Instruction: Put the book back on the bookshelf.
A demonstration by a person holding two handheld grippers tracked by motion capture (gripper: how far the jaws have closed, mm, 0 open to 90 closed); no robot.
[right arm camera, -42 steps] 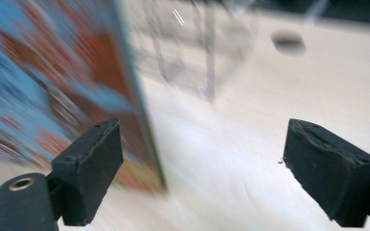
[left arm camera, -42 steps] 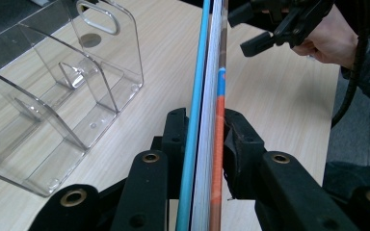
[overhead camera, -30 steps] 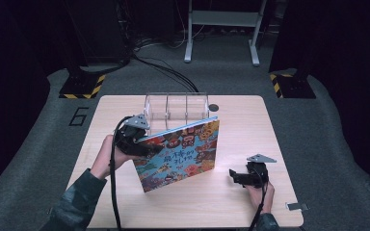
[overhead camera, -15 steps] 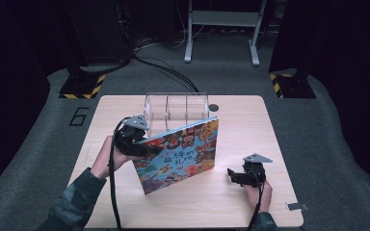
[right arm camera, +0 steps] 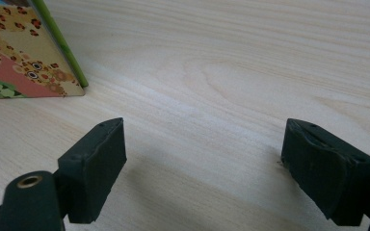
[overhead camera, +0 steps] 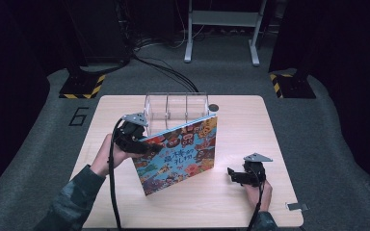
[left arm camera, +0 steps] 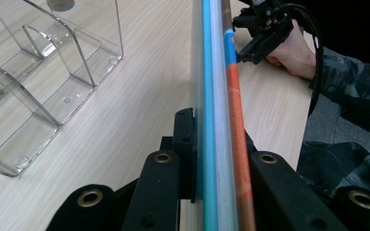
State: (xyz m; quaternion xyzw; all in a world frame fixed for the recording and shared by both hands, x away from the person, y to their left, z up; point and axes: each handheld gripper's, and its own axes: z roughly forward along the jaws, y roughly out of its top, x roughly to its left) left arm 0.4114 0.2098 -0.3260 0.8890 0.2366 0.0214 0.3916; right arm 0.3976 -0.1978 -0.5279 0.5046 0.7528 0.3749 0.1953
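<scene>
The book (overhead camera: 180, 153) stands tilted on its lower edge at the centre of the high view, cover facing the person, just in front of the clear rack (overhead camera: 176, 105) at the upper middle of the table (overhead camera: 270, 125). The left gripper (overhead camera: 142, 144) pinches the book's left edge; in the left gripper view its jaws close on the thin block of pages and cover. The right gripper (overhead camera: 236, 175) rests low on the wood at the lower right, its jaws wide apart with nothing between them, near the book's lower corner (right arm camera: 74, 89).

The book looks thin, flat and fairly light, with a glossy cover that could slide in a pinch. Held at one edge only, it would likely sag or swing, so a grip near mid-edge, or a second hold on the free side, seems safer. The rack's acrylic dividers look rigid but light and easily knocked or pushed.

The table is pale, smooth wood grain. Around it lies grey carpet; a "6" (overhead camera: 79, 116) is marked at left, cables (overhead camera: 164, 67) run at upper centre, and hazard-striped feet (overhead camera: 82, 89) sit in a dark room.
</scene>
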